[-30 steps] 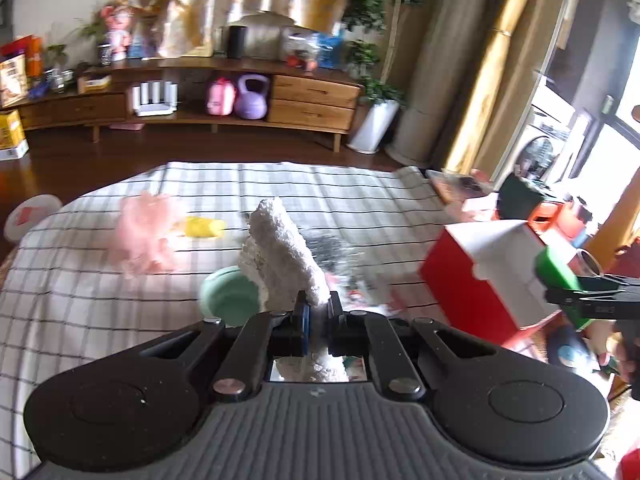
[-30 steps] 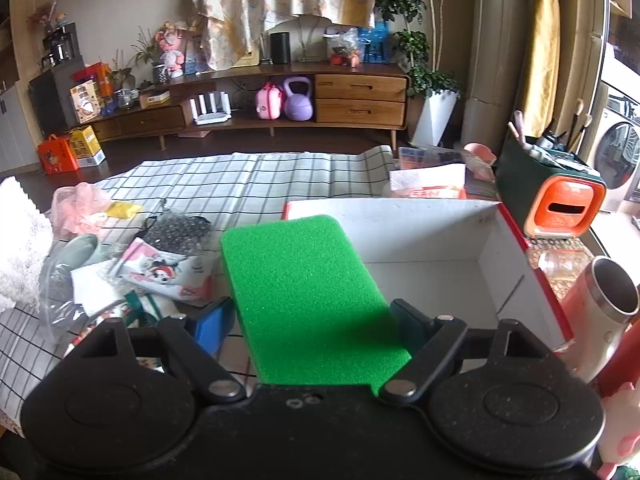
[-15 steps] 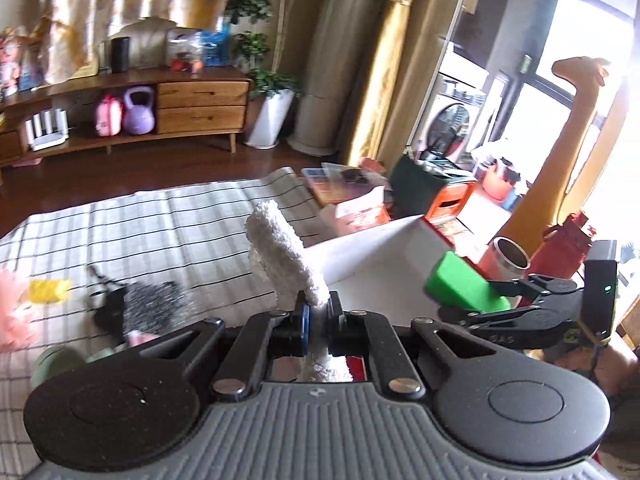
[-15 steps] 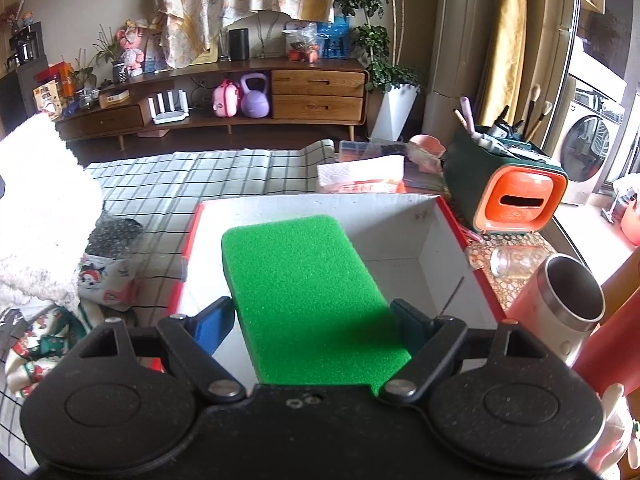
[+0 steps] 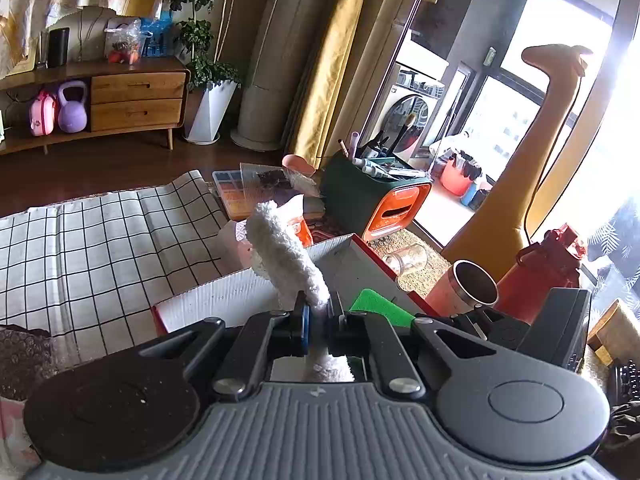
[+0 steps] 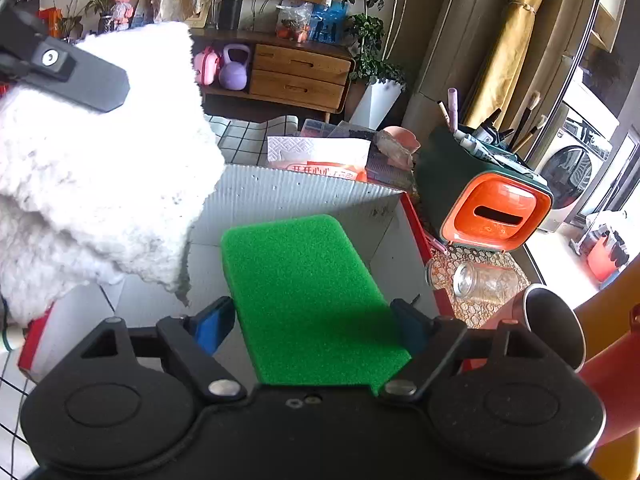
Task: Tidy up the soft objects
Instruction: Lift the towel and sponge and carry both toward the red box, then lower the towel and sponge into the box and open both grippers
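My left gripper [image 5: 318, 320] is shut on a fluffy white cloth [image 5: 286, 256], which stands up over the near wall of a red box with a white inside [image 5: 224, 294]. My right gripper [image 6: 310, 328] is shut on a green sponge [image 6: 300, 288] and holds it over the open box [image 6: 296, 196]. In the right wrist view the white cloth [image 6: 100, 200] fills the left side, with a finger of the left gripper [image 6: 80, 76] across it. The sponge [image 5: 378, 306] also shows in the left wrist view, inside the box's opening.
A checked cloth [image 5: 100, 240] covers the table left of the box. Right of the box stand a green and orange pen holder [image 6: 492, 208], a glass jar [image 6: 476, 280], a metal cup [image 5: 472, 286] and a red bottle [image 5: 548, 268]. A tissue pack [image 6: 320, 156] lies behind the box.
My left gripper has swung right with the white cloth, from over the table's clutter to the box. My right gripper has moved forward with the sponge to above the box's inside.
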Available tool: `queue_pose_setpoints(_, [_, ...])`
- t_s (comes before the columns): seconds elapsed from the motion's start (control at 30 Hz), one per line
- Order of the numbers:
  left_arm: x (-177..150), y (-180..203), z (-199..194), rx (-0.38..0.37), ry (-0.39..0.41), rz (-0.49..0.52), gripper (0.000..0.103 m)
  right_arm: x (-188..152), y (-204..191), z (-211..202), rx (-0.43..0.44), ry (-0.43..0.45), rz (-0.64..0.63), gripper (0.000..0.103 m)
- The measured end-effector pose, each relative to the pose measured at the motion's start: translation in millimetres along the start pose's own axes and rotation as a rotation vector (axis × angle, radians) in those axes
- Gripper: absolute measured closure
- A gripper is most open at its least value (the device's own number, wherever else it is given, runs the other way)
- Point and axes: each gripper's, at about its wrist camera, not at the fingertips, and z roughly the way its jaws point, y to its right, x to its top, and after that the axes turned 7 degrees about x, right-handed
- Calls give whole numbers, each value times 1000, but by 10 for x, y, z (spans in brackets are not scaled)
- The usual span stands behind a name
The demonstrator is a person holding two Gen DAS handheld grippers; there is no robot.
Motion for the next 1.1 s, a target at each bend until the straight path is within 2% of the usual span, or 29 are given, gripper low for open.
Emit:
queue_pose_setpoints(0.27, [-75,31,731,35,-97,-2,95,-17,110,361,10,-85,-29,19])
queue_pose_setpoints(0.43, [-223,35,1030,42,-180,19,95,-23,74,546,55,-148,-86,19])
queue_pose_setpoints(0.9, [-486,86,1470,111,-316,110,95,-19,15,661,43,-191,-141,18])
queue_pose_setpoints(1.1, [-524,85,1550,128,-359,117,95,-19,2,663,37,-185,-159,11])
